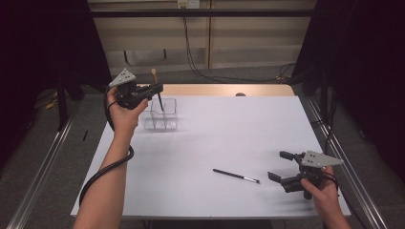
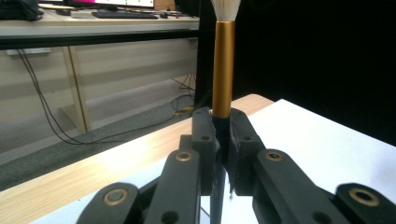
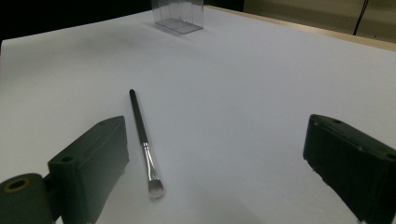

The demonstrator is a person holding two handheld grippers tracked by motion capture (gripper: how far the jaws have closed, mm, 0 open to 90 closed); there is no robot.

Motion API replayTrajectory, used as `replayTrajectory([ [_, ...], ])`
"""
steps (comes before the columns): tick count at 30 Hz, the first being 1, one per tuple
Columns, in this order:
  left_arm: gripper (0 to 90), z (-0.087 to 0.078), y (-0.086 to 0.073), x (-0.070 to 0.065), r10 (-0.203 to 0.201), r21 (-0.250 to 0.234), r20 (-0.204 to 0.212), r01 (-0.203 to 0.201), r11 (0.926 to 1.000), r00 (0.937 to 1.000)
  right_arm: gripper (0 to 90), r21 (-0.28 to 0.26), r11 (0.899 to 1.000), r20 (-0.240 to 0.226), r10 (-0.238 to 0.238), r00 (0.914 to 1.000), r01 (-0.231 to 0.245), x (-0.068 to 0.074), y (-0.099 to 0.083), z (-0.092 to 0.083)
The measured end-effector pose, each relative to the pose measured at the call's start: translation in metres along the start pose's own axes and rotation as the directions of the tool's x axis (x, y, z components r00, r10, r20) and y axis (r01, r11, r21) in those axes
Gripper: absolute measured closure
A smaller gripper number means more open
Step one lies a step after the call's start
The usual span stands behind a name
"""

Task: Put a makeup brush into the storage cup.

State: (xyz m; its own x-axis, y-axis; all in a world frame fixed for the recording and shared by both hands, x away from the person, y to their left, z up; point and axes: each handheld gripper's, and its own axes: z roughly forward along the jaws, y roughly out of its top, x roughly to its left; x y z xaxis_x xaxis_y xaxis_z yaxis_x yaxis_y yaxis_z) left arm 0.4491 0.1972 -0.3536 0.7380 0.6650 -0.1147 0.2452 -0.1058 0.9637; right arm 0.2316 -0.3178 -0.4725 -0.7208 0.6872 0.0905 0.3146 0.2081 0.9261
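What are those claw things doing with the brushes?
A person holds a claw-like gripper in each hand. The left gripper is shut on a gold-handled brush, holding it upright over a clear plastic box at the far left of the white table. The right gripper is open and low, near a thin black brush lying flat on the table, not touching it.

The left black two-jaw claw is clamped on an upright makeup brush with a gold metal ferrule and white bristles, above the white tabletop with its wooden edge.
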Motion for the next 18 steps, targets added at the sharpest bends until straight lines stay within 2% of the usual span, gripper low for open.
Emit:
replayTrajectory([
  [8, 83.3, 0.001, 0.002, 0.008, 0.009, 0.012, -0.032, -0.008, 0.9999, 0.9994, 6.1, 0.002, 1.0, -0.005, -0.001, 1.0, 0.001, 0.0, 0.0, 0.0],
  [13, 83.3, -0.002, 0.001, 0.014, 0.001, 0.015, -0.053, 0.0, 0.9999, 0.9986, 6.1, -0.001, 1.0, -0.001, 0.002, 1.0, -0.002, 0.0, 0.0, 0.0],
  [18, 83.3, -0.007, 0.002, 0.02, 0.011, 0.019, -0.079, -0.009, 0.9998, 0.9969, 6.1, -0.001, 1.0, -0.005, 0.0, 1.0, 0.0, -0.001, -0.001, 0.0],
])
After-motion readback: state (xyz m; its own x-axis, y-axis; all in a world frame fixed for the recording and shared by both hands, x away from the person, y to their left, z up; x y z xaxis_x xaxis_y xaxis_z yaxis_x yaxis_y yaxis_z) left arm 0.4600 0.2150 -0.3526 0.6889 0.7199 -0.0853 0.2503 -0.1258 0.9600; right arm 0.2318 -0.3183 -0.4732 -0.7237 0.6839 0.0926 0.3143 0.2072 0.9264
